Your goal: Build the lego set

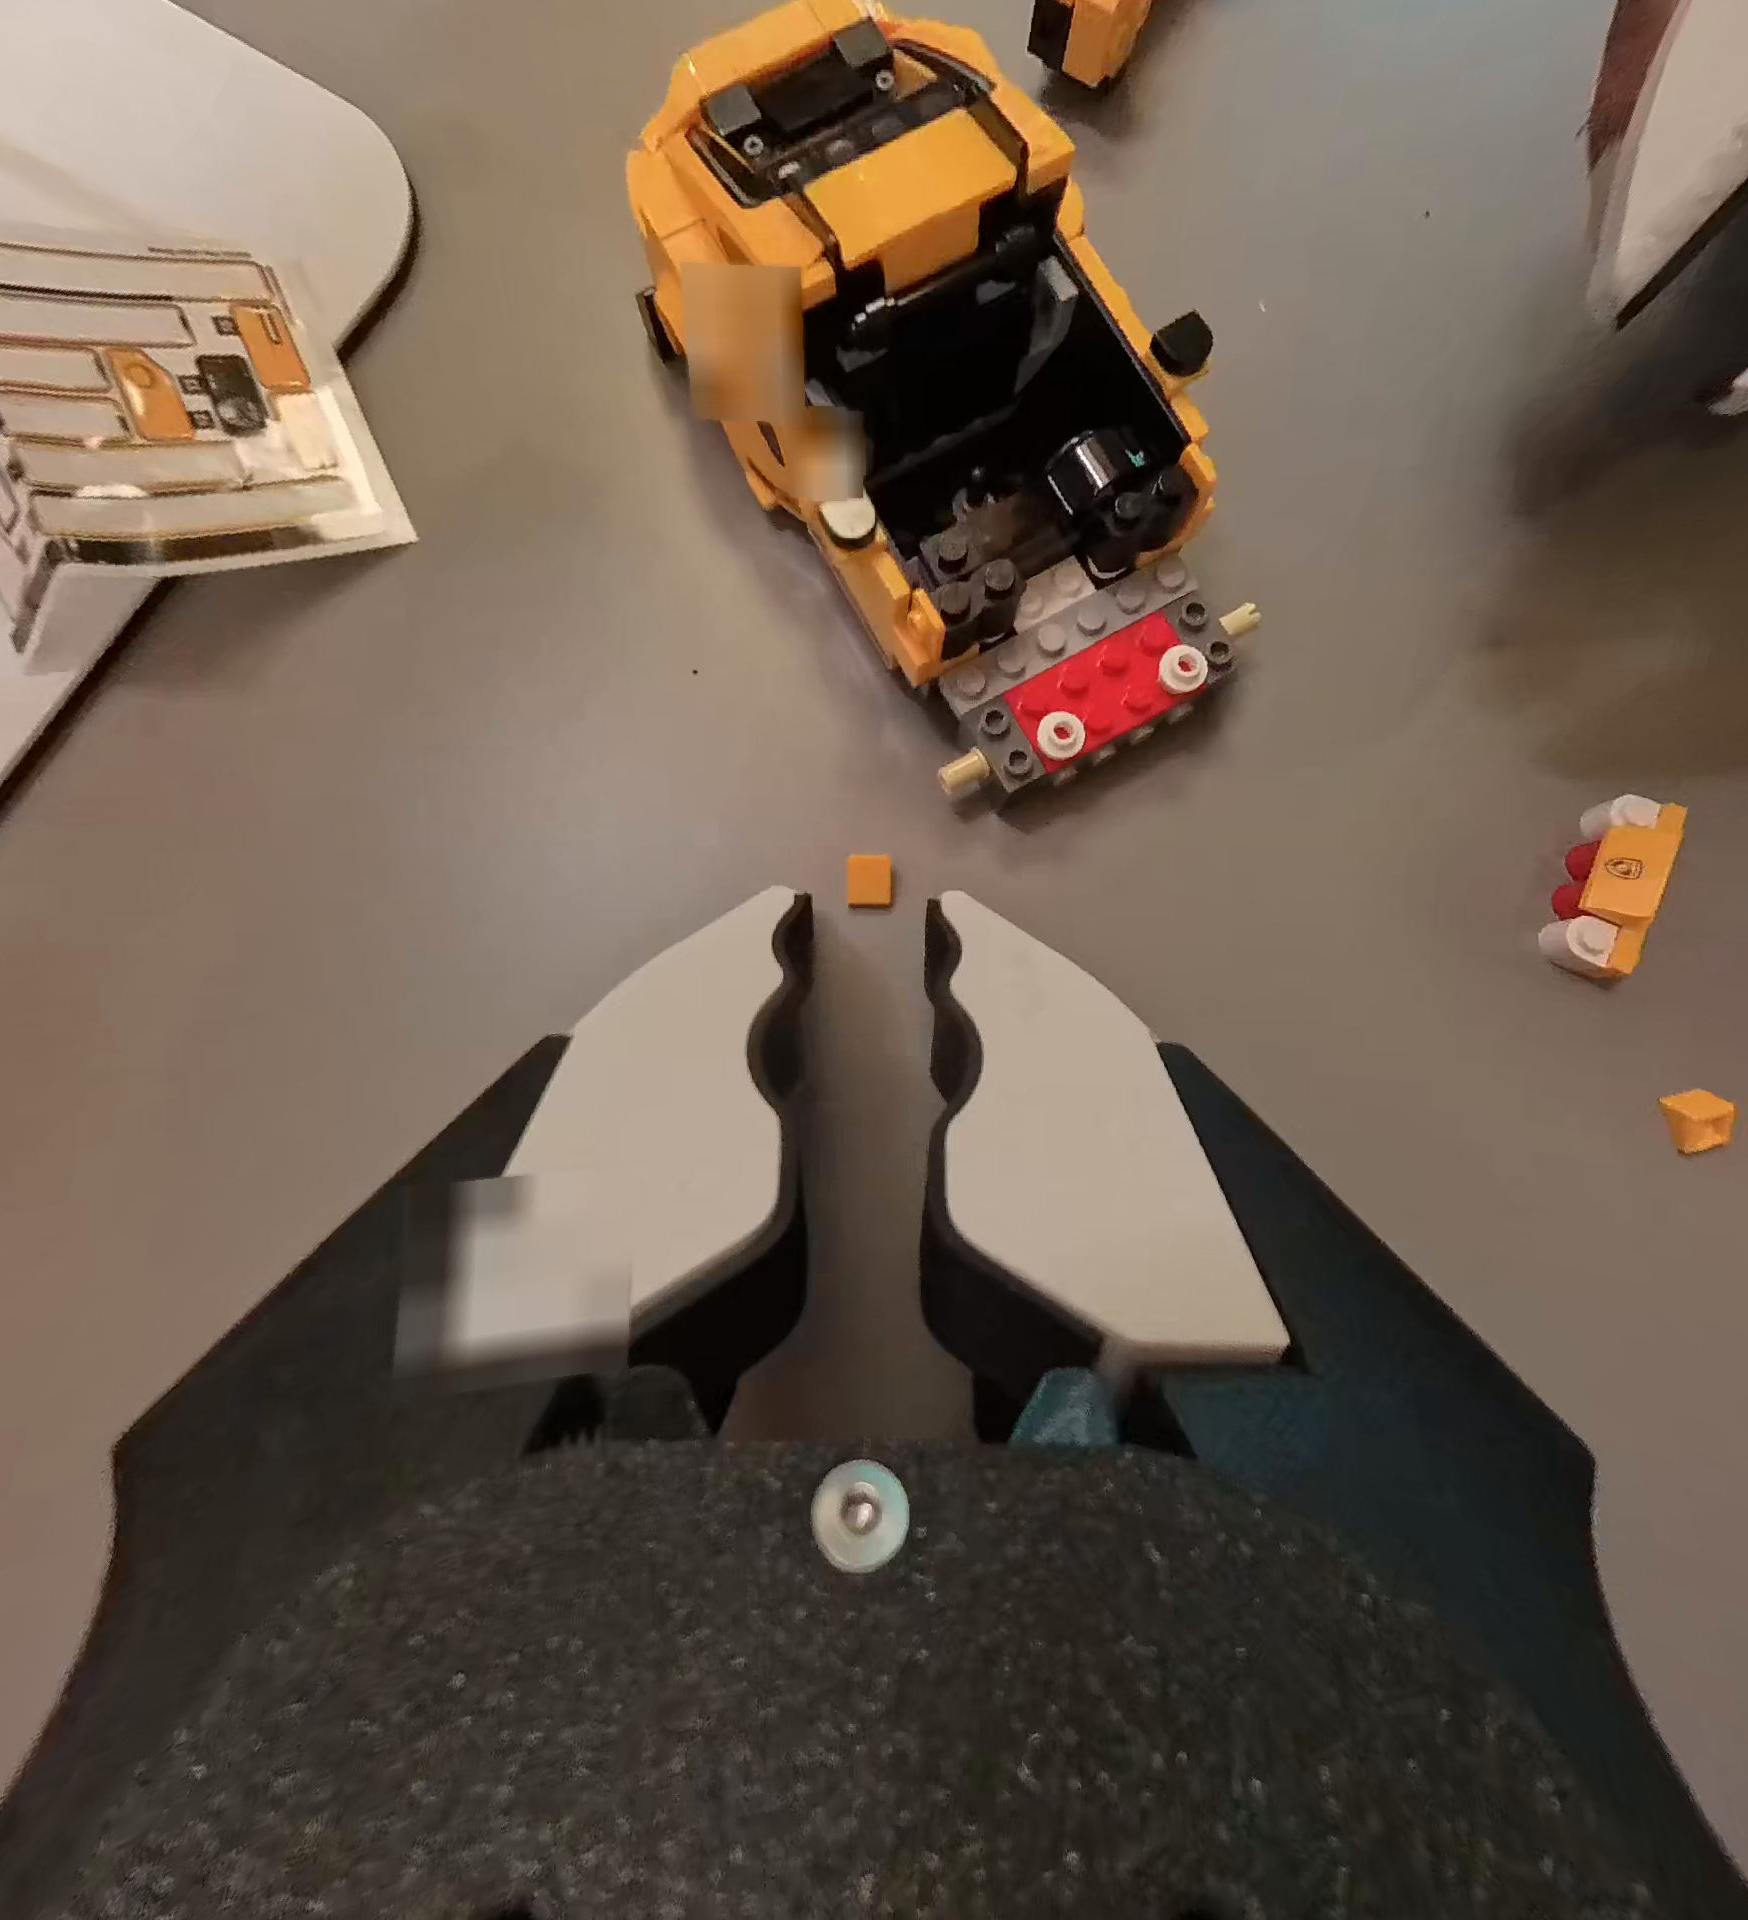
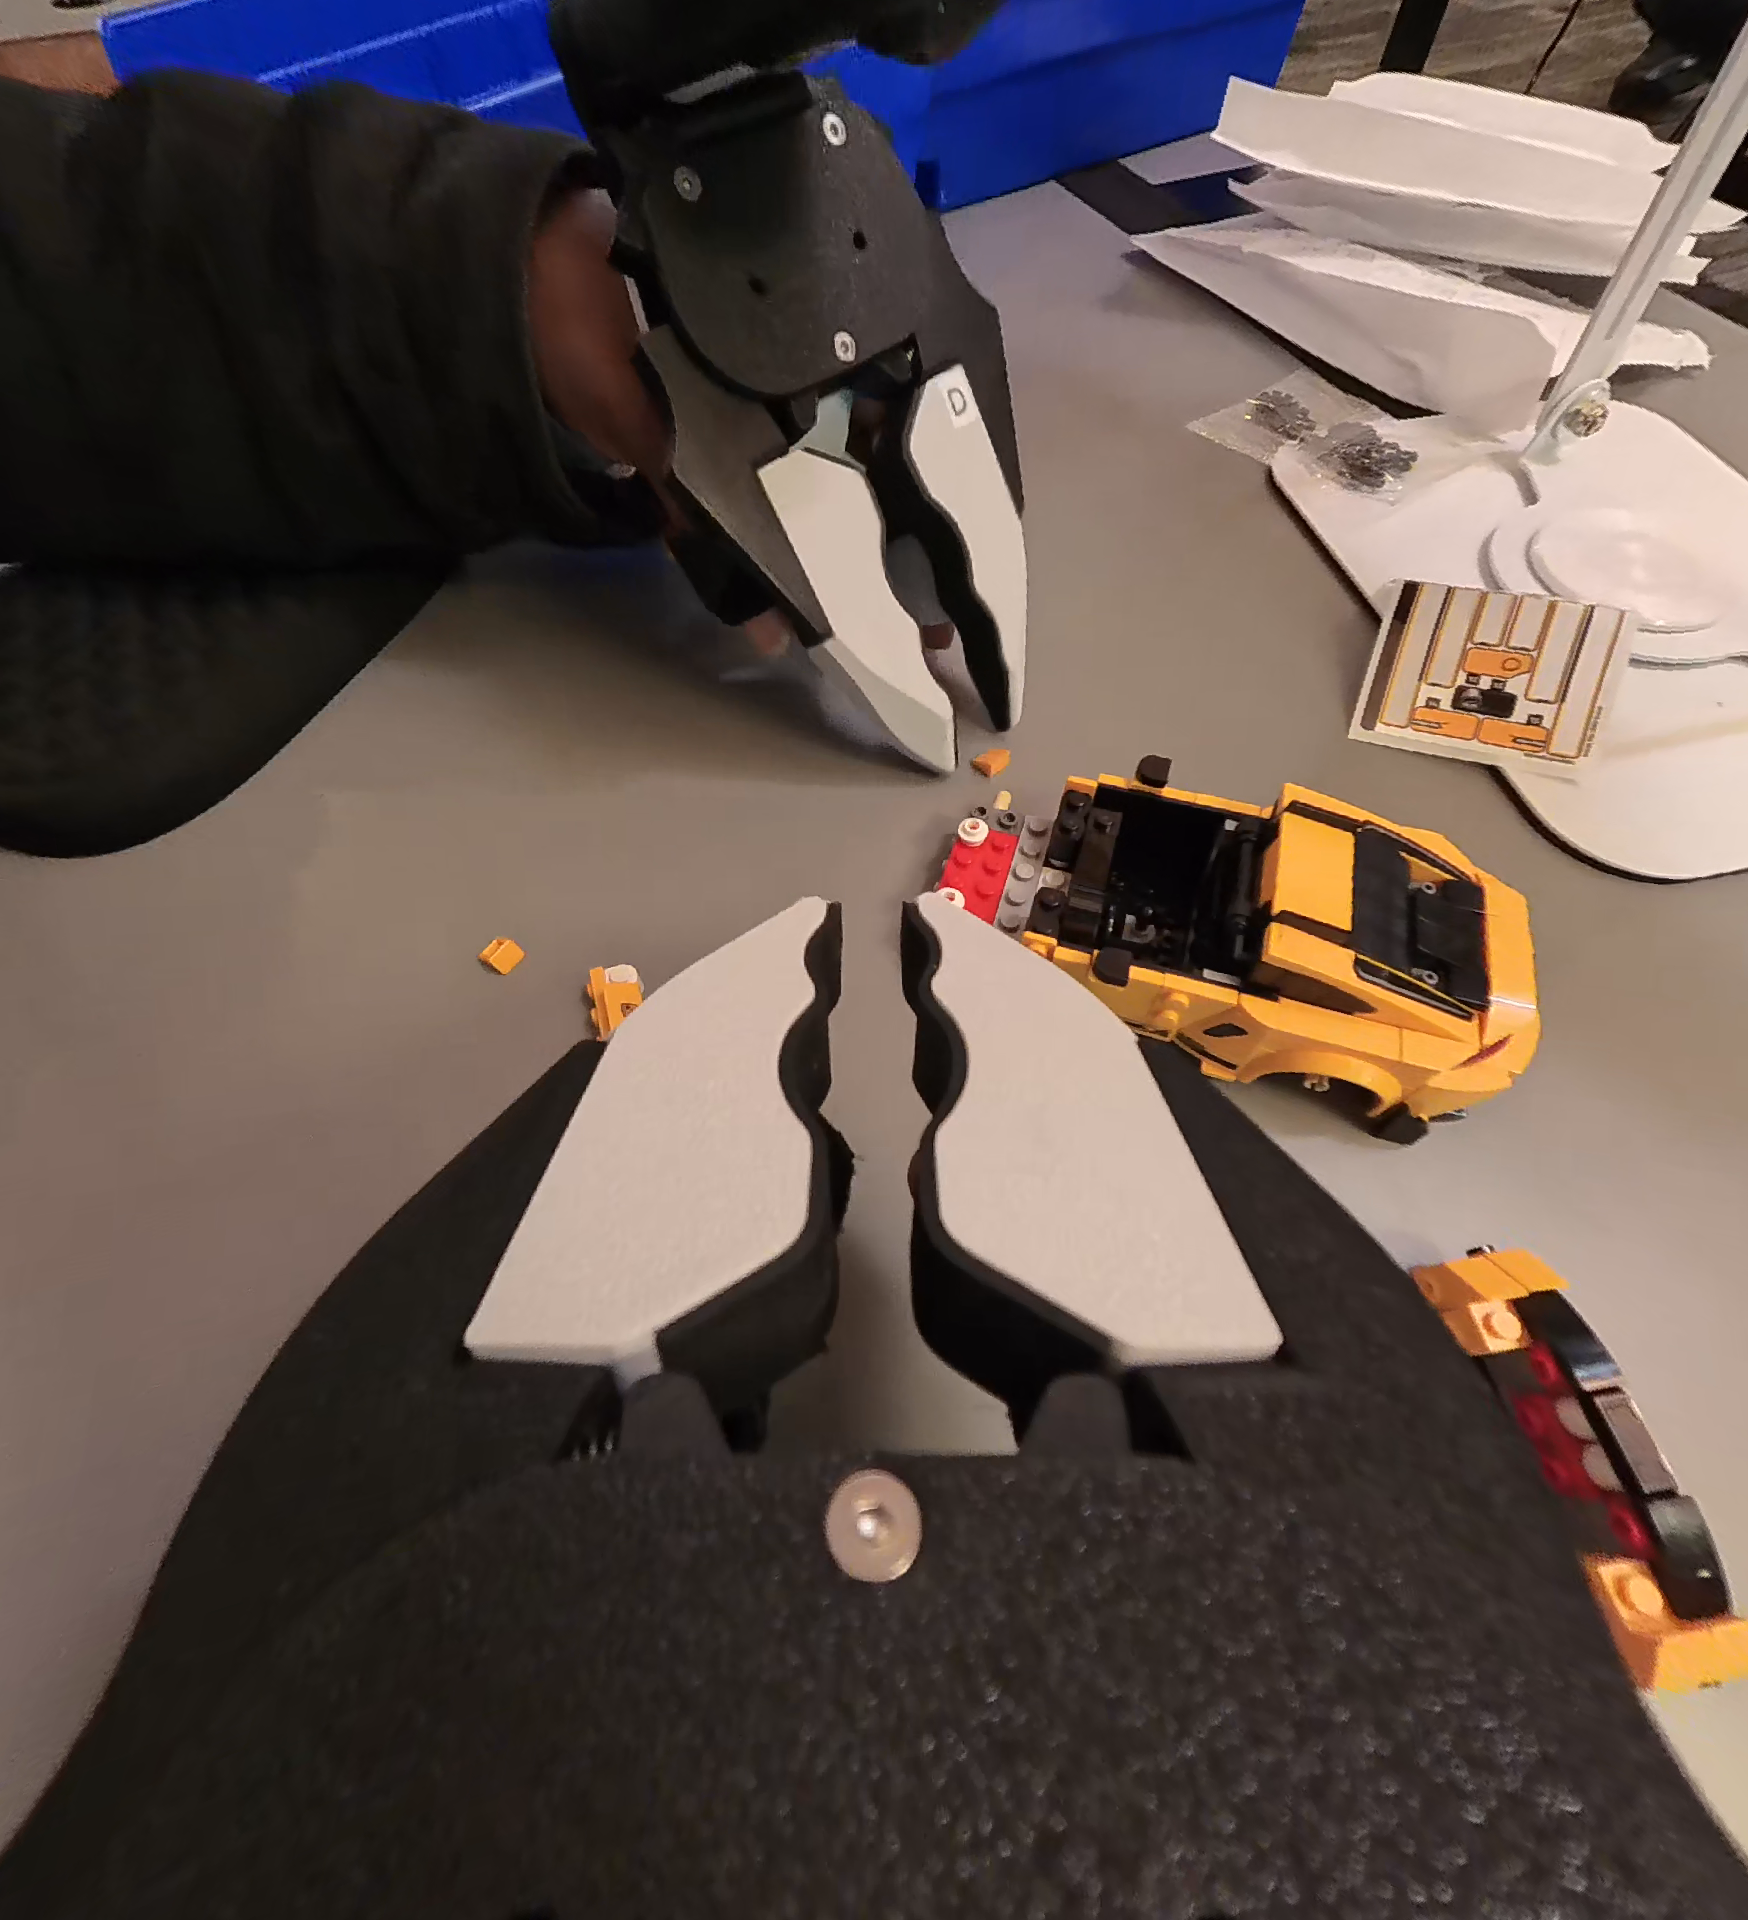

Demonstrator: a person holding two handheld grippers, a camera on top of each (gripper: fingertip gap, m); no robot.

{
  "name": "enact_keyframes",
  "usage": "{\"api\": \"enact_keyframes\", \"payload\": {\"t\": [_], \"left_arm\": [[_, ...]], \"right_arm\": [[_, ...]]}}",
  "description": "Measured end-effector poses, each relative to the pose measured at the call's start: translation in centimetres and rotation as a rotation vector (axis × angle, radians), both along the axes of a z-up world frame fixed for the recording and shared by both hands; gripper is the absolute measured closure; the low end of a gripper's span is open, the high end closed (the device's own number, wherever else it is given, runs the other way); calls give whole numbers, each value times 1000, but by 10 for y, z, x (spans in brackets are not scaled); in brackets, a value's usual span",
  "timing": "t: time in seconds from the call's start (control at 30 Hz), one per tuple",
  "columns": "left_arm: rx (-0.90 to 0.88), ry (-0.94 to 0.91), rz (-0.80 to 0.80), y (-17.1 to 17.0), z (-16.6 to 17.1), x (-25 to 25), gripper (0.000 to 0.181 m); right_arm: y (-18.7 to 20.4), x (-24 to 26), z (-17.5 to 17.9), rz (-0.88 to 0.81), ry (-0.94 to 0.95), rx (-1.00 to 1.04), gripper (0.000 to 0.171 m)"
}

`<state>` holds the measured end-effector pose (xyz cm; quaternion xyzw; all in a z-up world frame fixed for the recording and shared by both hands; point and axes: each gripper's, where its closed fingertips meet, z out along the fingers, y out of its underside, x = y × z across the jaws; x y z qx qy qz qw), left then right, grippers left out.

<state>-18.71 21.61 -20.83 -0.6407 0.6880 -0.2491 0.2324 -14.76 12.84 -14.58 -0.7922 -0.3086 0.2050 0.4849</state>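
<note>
A partly built orange lego car point(image 1: 911, 208) stands on the grey table point(image 1: 434, 831), with its open black cabin and red and grey stud plate point(image 1: 1109, 691) facing my left gripper. My left gripper point(image 1: 870, 914) is open and empty. A small orange tile point(image 1: 869, 881) lies on the table just beyond its fingertips, untouched. The right wrist view shows that gripper point(image 2: 974, 738) tip-down beside the tile point(image 2: 991, 764). My right gripper point(image 2: 872, 920) is open and empty, hovering just left of the car point(image 2: 1265, 935).
A small orange and white sub-assembly point(image 1: 1618, 894) and an orange slope piece point(image 1: 1699, 1120) lie to the right. A long orange, black and red assembly point(image 2: 1597, 1455) lies near my right gripper. A sticker sheet point(image 1: 143, 405) rests on a white base. A blue bin point(image 2: 1057, 94) and white paper bags point(image 2: 1452, 208) stand behind. One gripper's finger ends stand about 12 centimetres off the other's. The right tips stand about 12 centimetres off the orange slope piece point(image 1: 1699, 1120). Seen from the right wrist view point(image 2: 496, 949) as well.
</note>
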Motion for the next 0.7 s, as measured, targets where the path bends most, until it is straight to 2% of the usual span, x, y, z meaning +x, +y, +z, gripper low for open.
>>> {"api": "enact_keyframes", "payload": {"t": [0.2,0.3,0.37,0.53,0.6,0.7], "left_arm": [[-26,7,-9,-6,-1,6,173],[-33,-10,-100,-19,3,2,173],[-91,-112,-214,-46,18,1,173],[-295,-400,-518,-121,70,-5,173],[-300,-463,-576,-135,83,-4,174],[-247,-494,-635,-152,94,-4,174]], "right_arm": [[0,2,2,-5,20,1,161],[-3,1,3,5,17,8,161],[-7,-3,9,41,31,37,161],[-35,-29,24,258,54,141,163],[-42,-33,20,297,81,66,163],[-55,-38,27,365,243,-50,163]]}}
